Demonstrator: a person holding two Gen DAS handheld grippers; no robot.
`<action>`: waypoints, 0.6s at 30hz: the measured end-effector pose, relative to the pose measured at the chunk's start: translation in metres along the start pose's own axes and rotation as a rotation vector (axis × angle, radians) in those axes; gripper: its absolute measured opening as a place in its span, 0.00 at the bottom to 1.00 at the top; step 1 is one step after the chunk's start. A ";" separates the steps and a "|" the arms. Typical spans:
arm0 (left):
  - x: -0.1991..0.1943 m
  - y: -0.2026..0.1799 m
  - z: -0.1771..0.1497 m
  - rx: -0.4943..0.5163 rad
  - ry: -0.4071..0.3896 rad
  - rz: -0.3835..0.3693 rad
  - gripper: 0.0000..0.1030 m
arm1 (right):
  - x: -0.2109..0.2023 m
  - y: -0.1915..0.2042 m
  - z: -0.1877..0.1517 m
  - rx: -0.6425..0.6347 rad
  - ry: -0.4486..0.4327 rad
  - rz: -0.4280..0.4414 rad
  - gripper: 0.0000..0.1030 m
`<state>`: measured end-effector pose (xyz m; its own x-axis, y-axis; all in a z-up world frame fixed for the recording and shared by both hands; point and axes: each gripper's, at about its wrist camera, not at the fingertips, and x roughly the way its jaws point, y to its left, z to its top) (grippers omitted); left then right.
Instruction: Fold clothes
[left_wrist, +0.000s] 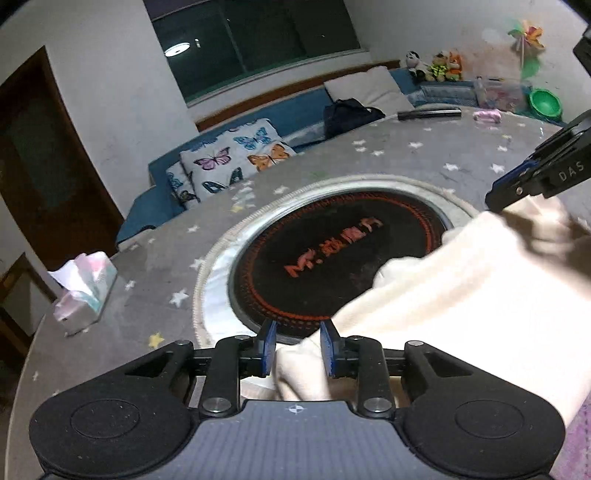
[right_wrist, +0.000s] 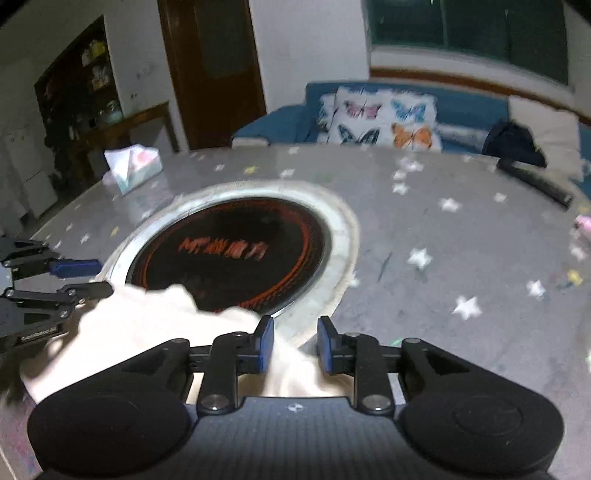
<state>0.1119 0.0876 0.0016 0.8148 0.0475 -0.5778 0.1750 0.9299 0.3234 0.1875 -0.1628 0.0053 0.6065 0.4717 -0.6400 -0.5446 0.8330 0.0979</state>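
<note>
A cream garment (left_wrist: 461, 295) lies bunched on the grey star-patterned tablecloth (left_wrist: 155, 288), and its far edge overlaps the round black cooktop (left_wrist: 332, 258) set into the table. My left gripper (left_wrist: 298, 332) is open, with a corner of the garment loose between its blue pads. My right gripper (right_wrist: 295, 330) is open too, and another fold of the cream garment (right_wrist: 147, 325) sits between its pads with gaps at the sides. Each gripper shows in the other's view at the garment's opposite end: the right gripper (left_wrist: 506, 192) and the left gripper (right_wrist: 92, 278).
A tissue pack (left_wrist: 85, 291) stands near the table's left edge. A black bar-shaped object (left_wrist: 430, 113) and a small pink item (left_wrist: 487, 116) lie at the far side. Behind the table is a blue sofa with a butterfly cushion (left_wrist: 225, 162).
</note>
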 end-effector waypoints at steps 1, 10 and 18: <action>-0.005 -0.001 0.003 -0.005 -0.009 -0.006 0.29 | -0.005 0.001 0.001 -0.006 -0.014 -0.004 0.23; -0.003 -0.027 0.033 -0.046 0.006 -0.181 0.26 | 0.011 0.047 0.004 -0.117 0.050 0.115 0.22; 0.030 -0.039 0.037 -0.076 0.069 -0.202 0.26 | 0.027 0.055 -0.003 -0.130 0.047 0.072 0.23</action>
<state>0.1498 0.0398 -0.0007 0.7273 -0.1199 -0.6758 0.2864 0.9478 0.1401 0.1721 -0.1052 -0.0088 0.5372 0.5118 -0.6704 -0.6576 0.7519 0.0471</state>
